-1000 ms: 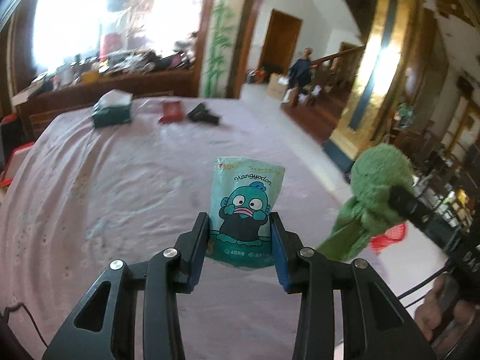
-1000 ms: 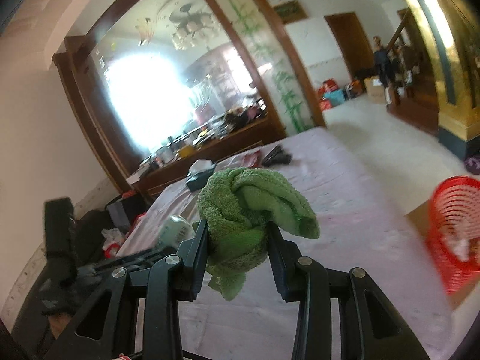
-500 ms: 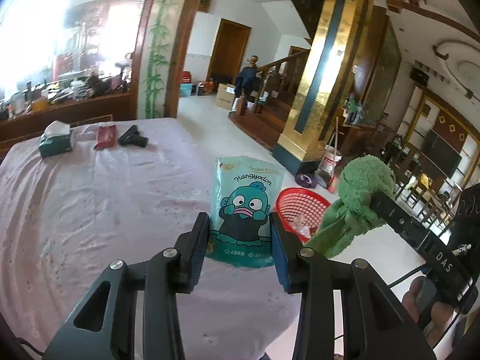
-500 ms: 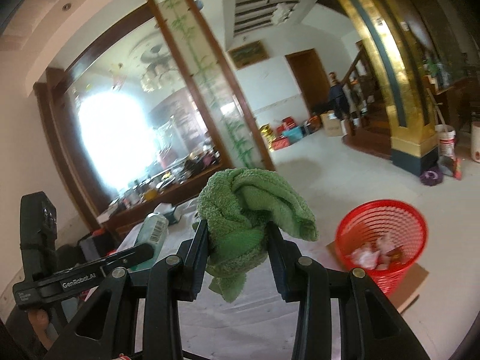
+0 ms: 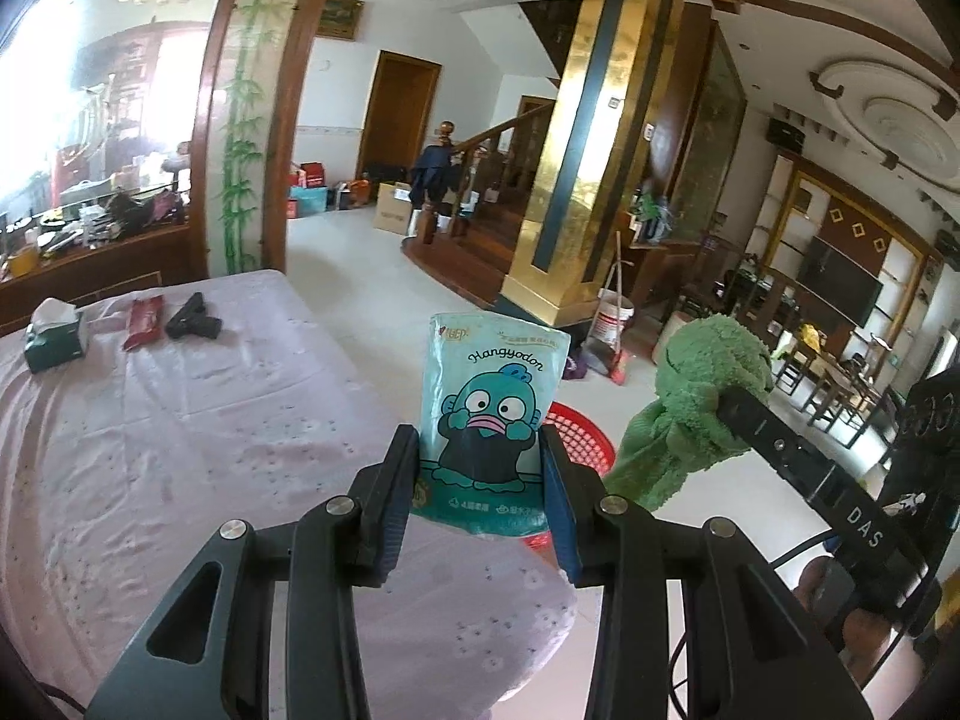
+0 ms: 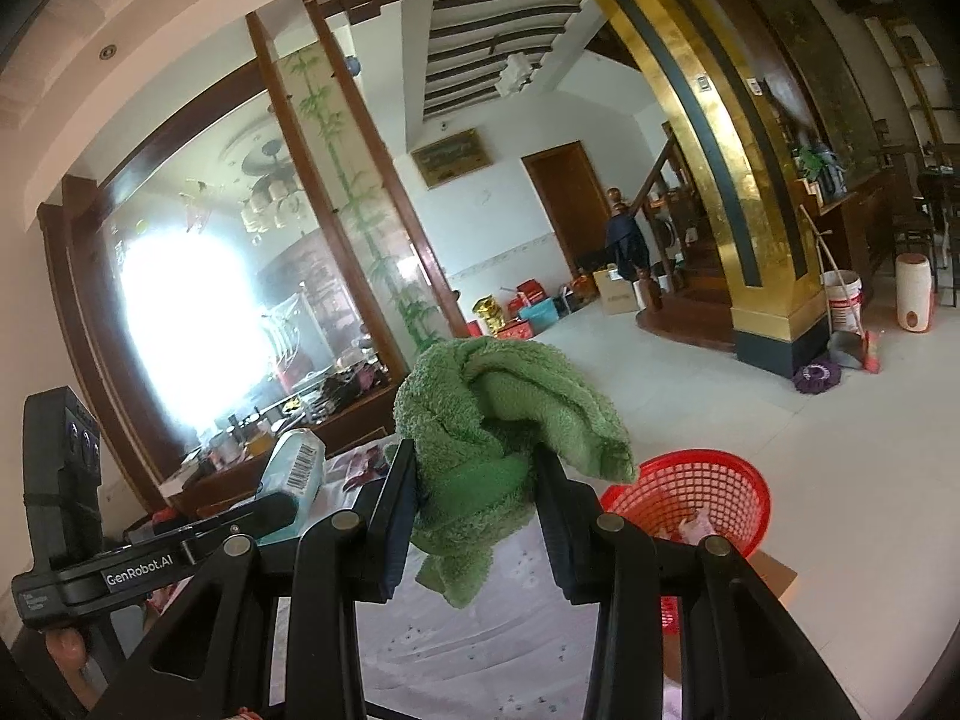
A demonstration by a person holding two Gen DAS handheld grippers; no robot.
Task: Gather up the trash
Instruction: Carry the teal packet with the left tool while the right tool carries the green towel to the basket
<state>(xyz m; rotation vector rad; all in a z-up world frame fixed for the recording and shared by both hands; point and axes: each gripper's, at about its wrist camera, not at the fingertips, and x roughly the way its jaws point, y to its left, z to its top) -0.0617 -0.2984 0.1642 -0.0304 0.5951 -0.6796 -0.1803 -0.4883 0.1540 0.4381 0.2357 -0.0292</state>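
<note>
The left gripper (image 5: 480,480) pinches a teal tissue pack (image 5: 491,420) printed with a cartoon fish and the word "Hangyodon"; both pads press on the lower sides of the pack, which stands upright between them. The right gripper (image 6: 474,504) is clamped on a bunched green towel (image 6: 498,420), whose loose end droops below the pads.

In the left wrist view the towel (image 5: 696,414) hangs to the right of the pack, held up in the air beside the table edge. In the right wrist view the pack (image 6: 297,468) shows at the left with its barcode side facing the camera.

A red mesh basket (image 6: 708,492) stands on the floor just past the table (image 5: 180,450), which is covered in a pale lilac cloth. The basket holds some crumpled pale scraps. In the left wrist view its rim (image 5: 582,438) peeks out behind the pack, partly hidden by it.

At the far end of the table lie 3 things: a green tissue box (image 5: 54,336), a dark red packet (image 5: 144,321) and a black gun-shaped object (image 5: 192,318), well apart from both grippers.
</note>
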